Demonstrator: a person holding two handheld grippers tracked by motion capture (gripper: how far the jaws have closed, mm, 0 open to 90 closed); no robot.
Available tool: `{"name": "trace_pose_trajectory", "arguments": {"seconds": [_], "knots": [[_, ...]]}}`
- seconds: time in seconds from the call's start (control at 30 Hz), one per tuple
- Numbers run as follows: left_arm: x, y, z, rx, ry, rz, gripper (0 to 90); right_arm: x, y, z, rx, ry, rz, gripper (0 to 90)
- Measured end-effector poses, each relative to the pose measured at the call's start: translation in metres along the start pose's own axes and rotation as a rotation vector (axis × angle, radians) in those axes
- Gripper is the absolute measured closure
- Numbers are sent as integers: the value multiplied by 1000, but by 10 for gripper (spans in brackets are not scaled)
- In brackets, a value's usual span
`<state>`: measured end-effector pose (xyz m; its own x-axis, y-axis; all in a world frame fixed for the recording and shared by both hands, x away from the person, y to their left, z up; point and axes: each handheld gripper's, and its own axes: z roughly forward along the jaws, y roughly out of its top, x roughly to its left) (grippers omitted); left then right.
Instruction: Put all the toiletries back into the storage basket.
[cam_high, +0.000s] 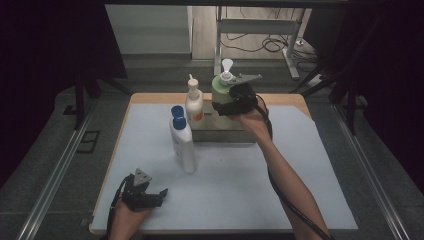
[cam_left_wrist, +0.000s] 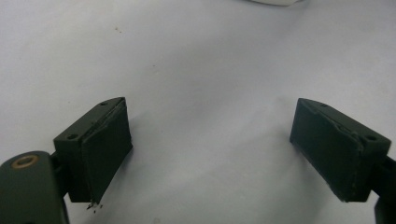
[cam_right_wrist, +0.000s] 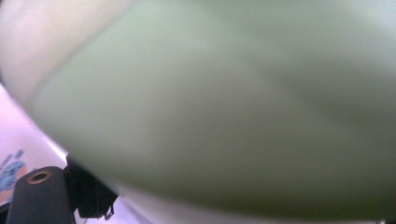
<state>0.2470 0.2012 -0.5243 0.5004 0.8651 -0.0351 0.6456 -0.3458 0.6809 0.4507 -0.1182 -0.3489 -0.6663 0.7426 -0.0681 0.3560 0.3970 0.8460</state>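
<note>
Step in hand: you carry the green bottle (cam_high: 218, 89) in your right gripper (cam_high: 226, 106), over the grey box (cam_high: 222, 134) at the far side of the bench (cam_high: 240, 185); I judge you are about to set it down there.
Right fingers: they clasp the green bottle around its lower body, spread wide by its girth. In the right gripper view the bottle (cam_right_wrist: 224, 107) sits hard against the camera, blurred, so you cannot judge the clearance below it from there.
Green bottle: upright between your right fingers, its white pump (cam_high: 227, 70) above them. Whether its base already touches the box I cannot tell.
Left fingers: your left gripper (cam_high: 150, 196) rests near the front edge of the bench, its fingers (cam_left_wrist: 100, 149) wide apart with only bare sheet between them. It holds nothing.
Neighbours: the white pump bottle (cam_high: 194, 102) stands just beside your right fingers, on their left in the high view; the blue-capped bottle (cam_high: 182, 142) stands nearer you, apart from the fingers.
How to do it well: keep the bottle upright and lower it straight, since a tilt could swing it against the white pump bottle.
Release: spread the fingers only when the base rests flat, then draw back toward yourself, away from the pump head.
Risk: a tall bottle let go above the surface may topple.
</note>
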Motion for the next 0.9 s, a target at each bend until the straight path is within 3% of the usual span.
{"name": "trace_pose_trajectory", "arguments": {"seconds": [0.37,0.9], "knots": [[0,0,0,0,0,0,119,-6,-11,18,18,-10,5,132],[0,0,0,0,0,0,119,-10,-27,37,70,17,14,132]]}}
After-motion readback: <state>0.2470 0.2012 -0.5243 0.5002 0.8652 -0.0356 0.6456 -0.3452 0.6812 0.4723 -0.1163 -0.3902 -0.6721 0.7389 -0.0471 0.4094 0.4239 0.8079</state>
